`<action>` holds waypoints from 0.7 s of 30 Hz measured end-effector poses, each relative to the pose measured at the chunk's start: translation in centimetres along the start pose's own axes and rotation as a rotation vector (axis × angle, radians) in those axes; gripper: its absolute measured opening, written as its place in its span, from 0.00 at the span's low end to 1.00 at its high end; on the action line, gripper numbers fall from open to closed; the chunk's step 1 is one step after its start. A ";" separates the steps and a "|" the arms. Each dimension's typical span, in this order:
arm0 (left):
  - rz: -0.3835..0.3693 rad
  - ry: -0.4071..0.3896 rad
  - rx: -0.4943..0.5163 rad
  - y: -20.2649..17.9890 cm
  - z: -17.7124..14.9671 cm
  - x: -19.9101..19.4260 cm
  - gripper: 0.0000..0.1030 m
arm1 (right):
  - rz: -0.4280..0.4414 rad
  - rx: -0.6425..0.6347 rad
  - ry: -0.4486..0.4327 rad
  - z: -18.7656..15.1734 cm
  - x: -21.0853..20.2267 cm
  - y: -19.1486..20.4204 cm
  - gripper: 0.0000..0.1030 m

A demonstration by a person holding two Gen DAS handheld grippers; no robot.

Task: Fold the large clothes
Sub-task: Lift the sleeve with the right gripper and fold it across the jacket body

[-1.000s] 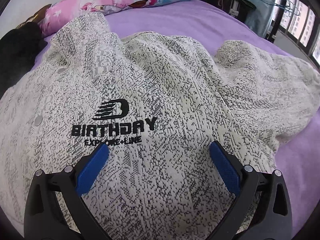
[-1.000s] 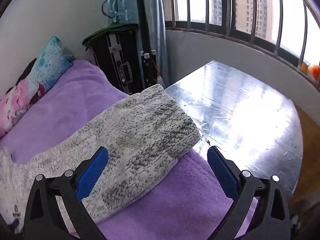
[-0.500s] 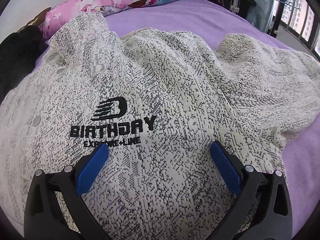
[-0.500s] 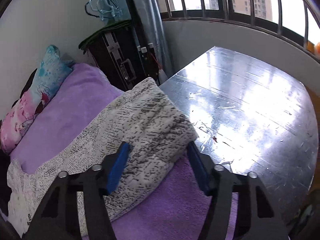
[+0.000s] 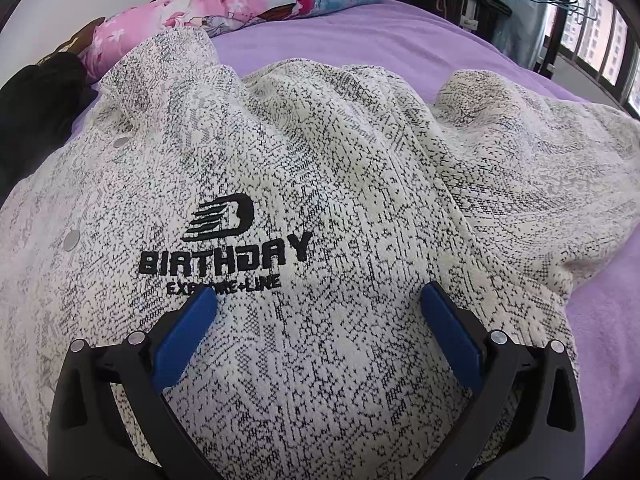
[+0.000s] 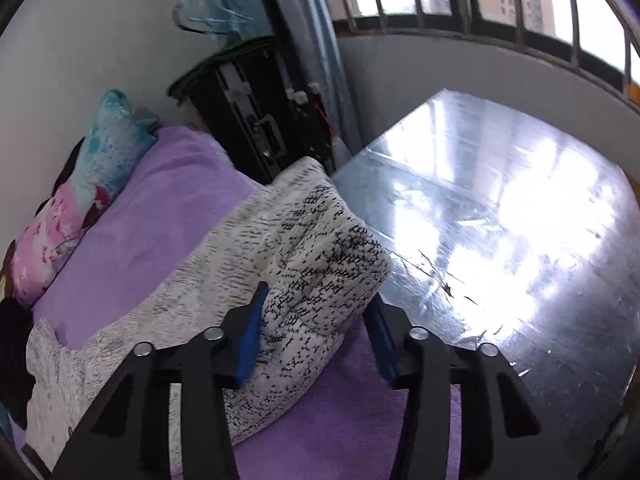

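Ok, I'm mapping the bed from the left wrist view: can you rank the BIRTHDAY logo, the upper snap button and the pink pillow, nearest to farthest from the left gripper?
1. BIRTHDAY logo, just ahead of the left gripper, left of centre.
2. Upper snap button, farther up the jacket, on the left.
3. Pink pillow, along the bed's far edge.
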State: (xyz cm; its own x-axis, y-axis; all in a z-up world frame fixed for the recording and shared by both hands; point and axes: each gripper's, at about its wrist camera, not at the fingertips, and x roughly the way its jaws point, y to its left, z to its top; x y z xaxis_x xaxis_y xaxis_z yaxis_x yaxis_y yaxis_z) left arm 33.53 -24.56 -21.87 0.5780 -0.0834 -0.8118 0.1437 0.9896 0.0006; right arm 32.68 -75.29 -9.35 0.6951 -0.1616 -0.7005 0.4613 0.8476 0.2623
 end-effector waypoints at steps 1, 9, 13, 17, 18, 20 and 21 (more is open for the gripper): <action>0.003 -0.001 0.001 0.0 -0.1 0.1 0.95 | 0.022 -0.017 -0.015 0.2 -0.8 0.7 0.37; -0.003 0.005 -0.002 -0.1 0.0 0.6 0.95 | 0.162 -0.188 -0.122 2.0 -9.0 9.7 0.32; -0.008 0.007 -0.005 0.0 0.1 0.5 0.95 | 0.249 -0.275 -0.157 1.5 -13.9 16.3 0.31; -0.085 0.016 -0.058 1.3 0.7 -0.5 0.94 | 0.313 -0.368 -0.180 0.0 -17.9 22.4 0.31; -0.097 0.022 -0.061 1.6 0.8 -0.8 0.94 | 0.325 -0.405 -0.191 -0.7 -19.1 24.3 0.31; -0.103 0.030 -0.080 2.5 1.0 -1.8 0.94 | 0.352 -0.442 -0.193 -1.6 -20.5 27.0 0.30; -0.109 0.027 -0.092 2.9 1.0 -2.4 0.94 | 0.363 -0.456 -0.193 -2.0 -21.1 28.2 0.30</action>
State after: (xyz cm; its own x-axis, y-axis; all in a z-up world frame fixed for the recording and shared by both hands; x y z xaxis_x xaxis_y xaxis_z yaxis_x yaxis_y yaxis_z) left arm 33.36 -21.64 -19.38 0.5412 -0.1891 -0.8193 0.1295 0.9815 -0.1409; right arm 29.95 -46.97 11.52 0.8706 0.1259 -0.4756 -0.0767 0.9896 0.1215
